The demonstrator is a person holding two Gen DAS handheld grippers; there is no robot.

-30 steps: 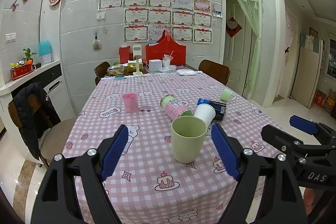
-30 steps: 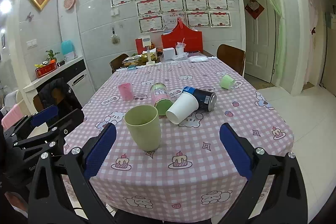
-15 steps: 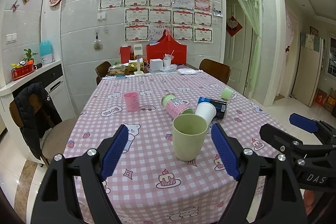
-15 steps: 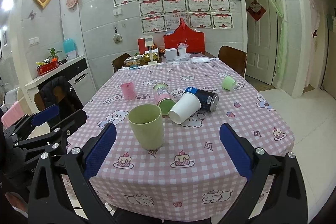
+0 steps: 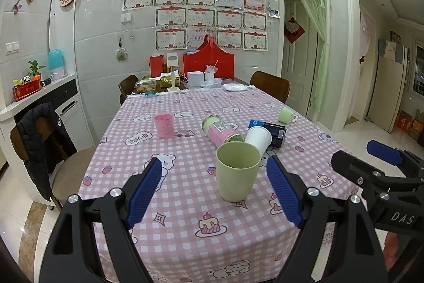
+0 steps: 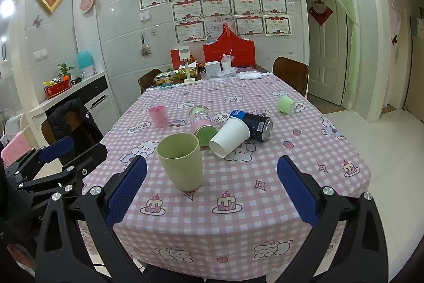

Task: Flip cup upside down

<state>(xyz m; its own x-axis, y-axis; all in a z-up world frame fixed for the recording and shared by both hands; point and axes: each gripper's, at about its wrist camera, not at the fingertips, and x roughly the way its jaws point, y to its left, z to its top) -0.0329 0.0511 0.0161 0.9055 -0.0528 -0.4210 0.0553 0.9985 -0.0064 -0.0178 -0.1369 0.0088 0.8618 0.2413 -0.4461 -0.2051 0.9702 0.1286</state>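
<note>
green cup (image 5: 236, 171): upright, mouth up, near the front edge of the table (image 5: 185, 224), not yet flipped.
left hand-held gripper (image 5: 214, 191): my fingers spread wide, cup ahead between them but off to the right, so i can close on its sides.
right hand-held gripper (image 6: 212, 188): also wide apart, holding nothing, cup toward its left finger.
clutter: tipped white paper cup (image 5: 258, 139) and cans lie just behind, so i judge the approach best kept short.

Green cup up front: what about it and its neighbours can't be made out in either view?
- Green cup: the bottom inside is hidden by its own wall in both views.
- Pink canister: label print too small to read.
- Dark can: partly covered by the white paper cup in the left view.
- Left tool, right tool: handles cut off by the bottom edge.
</note>
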